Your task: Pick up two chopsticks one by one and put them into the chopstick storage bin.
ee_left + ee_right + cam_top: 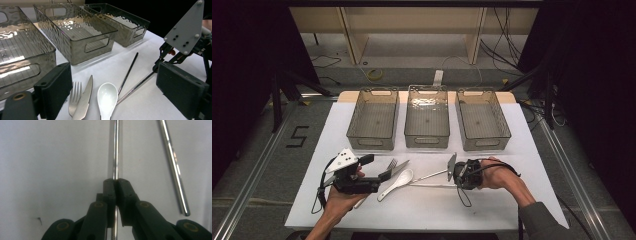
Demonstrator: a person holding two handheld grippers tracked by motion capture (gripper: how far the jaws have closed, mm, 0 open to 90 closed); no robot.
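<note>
High view: my right gripper (451, 174) lies low over the white table (492, 205), jaws pointing toward the left gripper, pressed together on a metal chopstick (432, 175) that runs out from its tips toward the white spoon (398, 183). A second chopstick (432, 185) lies flat just on my side of the held one, nearly parallel. The left gripper (379, 170) sits off beyond the spoon, jaws spread, nothing between them. At its tips lie a fork (391, 164) and a knife (399, 169), side by side, the spoon just past them. Three grey bins (428, 120) stand in a row on the far side of both tools, all bare inside.

Left gripper view: my own two black pads stand wide apart at the frame's lower corners. Between them, straight ahead, lie the fork (74, 97), knife (85, 100) and spoon (107, 97). Beyond the spoon the two chopsticks run away from me; the nearer one (136, 86) ends at the right gripper (157, 68), whose grey plate stands above it. The other one (128, 72) lies to its left. The bins (75, 32) are ahead and left.

Right gripper view: my jaws meet at centre, clamped on the chopstick (115, 150), which passes straight between the pads and on ahead. The other chopstick (173, 167) lies to the right of the pads, apart, angled slightly, on the table (50, 170).
</note>
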